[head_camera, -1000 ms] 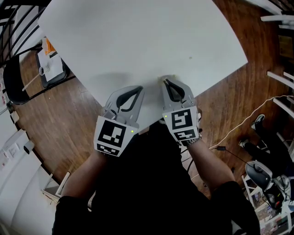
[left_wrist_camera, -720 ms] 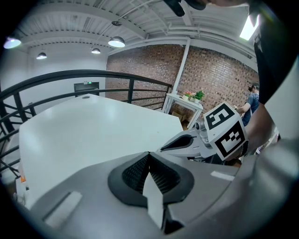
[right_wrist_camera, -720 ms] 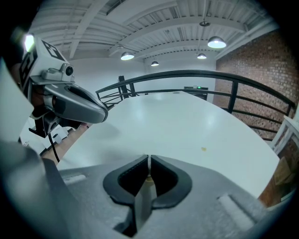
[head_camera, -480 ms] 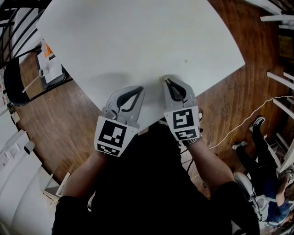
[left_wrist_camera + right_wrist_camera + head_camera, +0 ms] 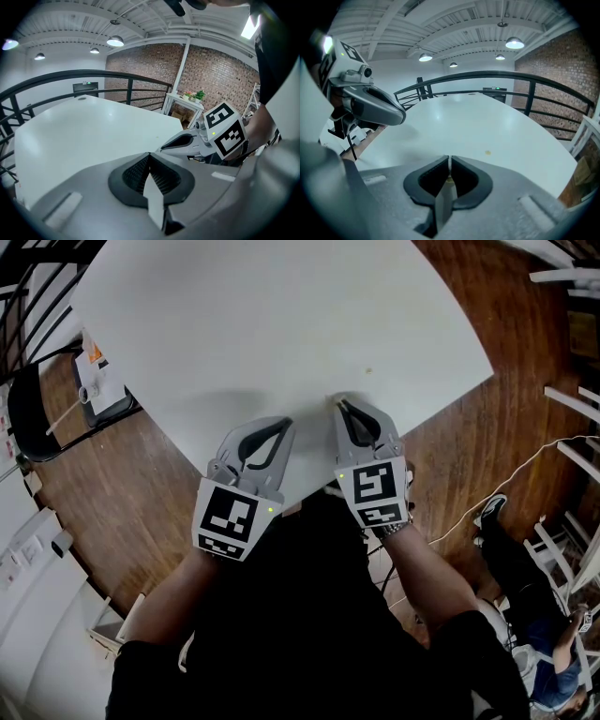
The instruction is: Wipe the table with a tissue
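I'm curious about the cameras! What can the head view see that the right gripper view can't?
Only the head view: the person's forearms and the black-and-white marker cube on the grey right claw. Only the right gripper view: round ceiling lamps, a curved black railing, a red brick wall. Both: the big white table, its small tan spot, the grey left claw.
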`<action>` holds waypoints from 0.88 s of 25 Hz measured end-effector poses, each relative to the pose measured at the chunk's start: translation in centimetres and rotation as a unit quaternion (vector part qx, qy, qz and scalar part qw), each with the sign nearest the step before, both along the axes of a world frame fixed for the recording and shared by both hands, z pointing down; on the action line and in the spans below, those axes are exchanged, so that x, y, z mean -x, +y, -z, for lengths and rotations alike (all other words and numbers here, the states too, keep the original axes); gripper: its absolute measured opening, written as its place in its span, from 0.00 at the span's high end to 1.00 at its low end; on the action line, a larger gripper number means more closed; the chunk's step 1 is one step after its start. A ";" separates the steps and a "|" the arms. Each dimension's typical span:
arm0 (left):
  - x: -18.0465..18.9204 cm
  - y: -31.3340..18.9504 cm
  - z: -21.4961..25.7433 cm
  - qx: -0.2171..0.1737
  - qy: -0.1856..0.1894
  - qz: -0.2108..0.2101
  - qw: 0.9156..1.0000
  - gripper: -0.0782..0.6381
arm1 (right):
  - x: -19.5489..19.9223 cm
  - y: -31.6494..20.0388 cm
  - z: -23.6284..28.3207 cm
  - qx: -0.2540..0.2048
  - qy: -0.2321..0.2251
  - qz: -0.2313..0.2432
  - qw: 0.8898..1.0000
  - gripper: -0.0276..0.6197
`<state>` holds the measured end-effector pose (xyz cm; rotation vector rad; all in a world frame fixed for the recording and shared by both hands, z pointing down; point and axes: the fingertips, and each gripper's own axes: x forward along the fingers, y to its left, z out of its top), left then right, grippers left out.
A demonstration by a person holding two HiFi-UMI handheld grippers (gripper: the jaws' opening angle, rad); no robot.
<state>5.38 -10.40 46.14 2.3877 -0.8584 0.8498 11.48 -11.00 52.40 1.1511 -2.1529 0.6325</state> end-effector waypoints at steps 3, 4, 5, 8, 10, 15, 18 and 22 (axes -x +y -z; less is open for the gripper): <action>-0.3 -0.2 -0.1 0.000 0.000 -0.001 1.000 0.87 | -0.4 -0.4 -0.1 -0.001 0.001 -0.002 1.000 0.95; -0.4 -0.3 -0.1 0.001 0.000 -0.002 1.000 0.87 | -0.6 -0.5 -0.1 -0.001 0.001 -0.003 1.000 0.95; -0.6 -0.4 -0.1 0.001 0.000 -0.003 1.000 0.87 | -0.8 -0.6 -0.1 -0.001 0.002 -0.003 1.000 0.95; -1.0 -0.8 0.0 0.001 0.000 -0.003 1.000 0.87 | -1.3 -1.1 0.1 -0.002 0.002 -0.005 1.000 0.95; -1.1 -1.1 0.0 0.001 -0.001 -0.003 1.000 0.87 | -1.6 -1.5 0.1 -0.002 0.004 -0.007 1.000 0.95; -1.4 -1.8 0.0 0.002 0.000 -0.003 1.000 0.87 | -2.5 -2.7 0.1 -0.005 0.008 -0.011 1.000 0.94; -1.6 -2.1 -0.1 0.002 -0.001 -0.002 1.000 0.87 | -3.0 -3.3 0.1 -0.005 0.009 -0.015 1.000 0.95; -1.6 -2.7 -0.1 0.002 -0.001 -0.001 1.000 0.87 | -3.2 -3.9 0.1 -0.007 0.010 -0.018 1.000 0.94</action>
